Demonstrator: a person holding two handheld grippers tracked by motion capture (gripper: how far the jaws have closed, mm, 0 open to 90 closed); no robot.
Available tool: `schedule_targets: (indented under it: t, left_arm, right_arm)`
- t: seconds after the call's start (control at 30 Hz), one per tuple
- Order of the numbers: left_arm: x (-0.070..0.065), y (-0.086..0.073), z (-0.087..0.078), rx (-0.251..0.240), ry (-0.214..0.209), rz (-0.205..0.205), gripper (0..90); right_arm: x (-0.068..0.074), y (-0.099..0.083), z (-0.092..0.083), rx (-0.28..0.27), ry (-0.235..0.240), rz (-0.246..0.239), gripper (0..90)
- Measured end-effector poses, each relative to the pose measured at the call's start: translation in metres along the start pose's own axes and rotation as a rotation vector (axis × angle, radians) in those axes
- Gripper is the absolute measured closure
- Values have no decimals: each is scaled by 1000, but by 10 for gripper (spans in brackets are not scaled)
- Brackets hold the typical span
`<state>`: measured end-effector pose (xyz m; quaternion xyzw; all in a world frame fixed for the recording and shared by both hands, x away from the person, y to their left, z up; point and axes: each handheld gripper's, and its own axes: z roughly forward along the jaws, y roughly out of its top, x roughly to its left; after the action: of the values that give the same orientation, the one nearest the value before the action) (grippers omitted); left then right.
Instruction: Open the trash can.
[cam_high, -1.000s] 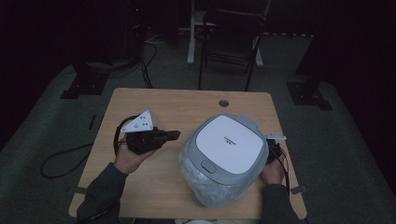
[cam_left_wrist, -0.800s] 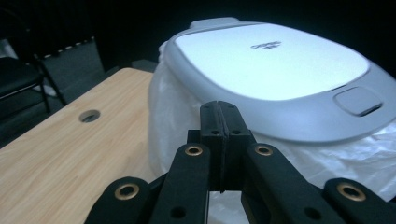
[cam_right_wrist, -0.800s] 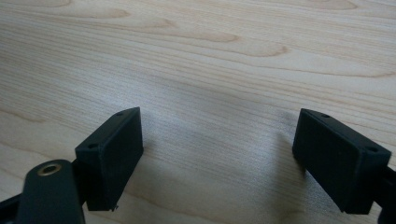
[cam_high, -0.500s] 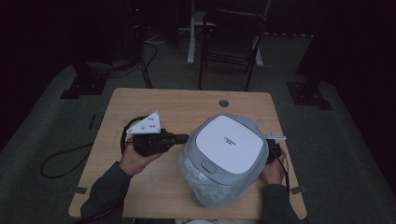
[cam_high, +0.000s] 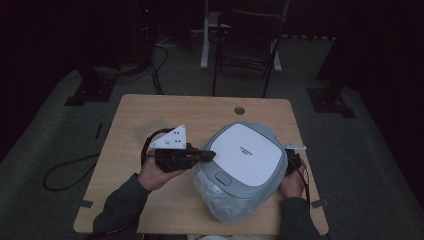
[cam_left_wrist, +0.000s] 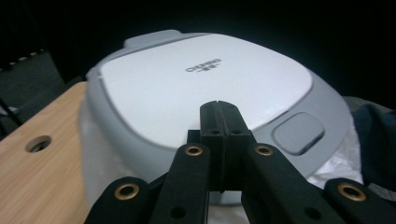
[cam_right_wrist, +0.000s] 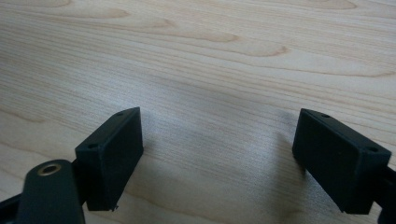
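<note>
A grey rice cooker (cam_high: 245, 160) with a white lid (cam_left_wrist: 205, 88) sits on the wooden table (cam_high: 200, 107), its lower body wrapped in clear plastic (cam_high: 225, 202). My left gripper (cam_high: 209, 155) is shut, with nothing between its jaws, and its tip reaches the cooker's left lid edge; in the left gripper view the closed jaws point at the lid near the grey release button (cam_left_wrist: 299, 133). My right gripper (cam_right_wrist: 219, 154) stands open over bare tabletop, nothing between its fingers. In the high view it sits mostly hidden behind the cooker's right side (cam_high: 292, 162).
A clear plastic lid or container (cam_high: 150, 125) lies on the table left of the cooker. A round cable hole (cam_high: 239, 110) is near the far edge. A black chair (cam_high: 245, 45) stands beyond the table. A cable trails off the table's left side.
My left gripper has moved right across the table toward the cooker, its tip now at the lid's edge. The right hand has stayed put.
</note>
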<state>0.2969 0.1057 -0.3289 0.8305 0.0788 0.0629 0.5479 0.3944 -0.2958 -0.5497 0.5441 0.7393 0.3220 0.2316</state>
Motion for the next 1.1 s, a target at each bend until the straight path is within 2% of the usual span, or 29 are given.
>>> schedule_targets:
  t: [0.13, 0.4, 0.7, 0.93, 1.1]
  left_arm:
    - [-4, 0, 5, 12, -19, 8, 900]
    - [-11, 1, 12, 2, -52, 8, 900]
    - [-22, 5, 18, 8, -104, 35, 900]
    - [-24, 5, 18, 14, -106, 46, 900]
    - [-30, 6, 17, 30, -73, 96, 900]
  right_arm:
    - [0, 0, 0, 0, 0, 0, 156]
    - [0, 0, 0, 0, 0, 0, 155]
    - [0, 0, 0, 0, 0, 0, 155]
    - [0, 0, 0, 0, -1, 0, 155]
    - [0, 0, 0, 0, -1, 1, 156]
